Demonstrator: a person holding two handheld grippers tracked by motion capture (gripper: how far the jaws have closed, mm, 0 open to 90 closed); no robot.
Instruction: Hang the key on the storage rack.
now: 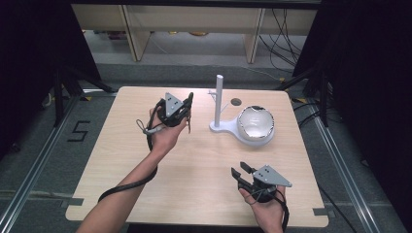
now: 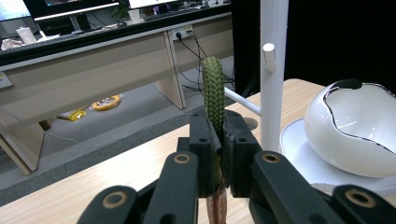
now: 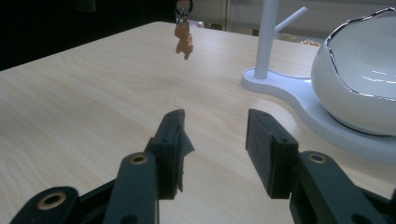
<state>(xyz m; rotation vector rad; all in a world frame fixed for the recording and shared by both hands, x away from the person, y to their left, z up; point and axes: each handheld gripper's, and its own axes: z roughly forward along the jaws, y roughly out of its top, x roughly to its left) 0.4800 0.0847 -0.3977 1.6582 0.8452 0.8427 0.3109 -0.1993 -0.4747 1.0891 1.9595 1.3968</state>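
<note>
From the high view we see the left gripper [image 1: 187, 104] raised at centre-left, beside the white post stand [image 1: 219, 97] and the white glossy cracked-egg bowl [image 1: 256, 124]; the right gripper [image 1: 241, 171] rests at the lower right. In the left gripper view, our jaws are clamped on a green braided cord [image 2: 214, 98] at mid-frame. In the right gripper view, our jaws gape with nothing between them, and a small orange charm [image 3: 184, 39], perhaps an animal figure, dangles at the top.

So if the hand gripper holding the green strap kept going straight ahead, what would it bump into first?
Probably the white stand's post: the left gripper, shut on the green braided strap, points just beside it. Depth is unclear, so it might slip past.
</note>
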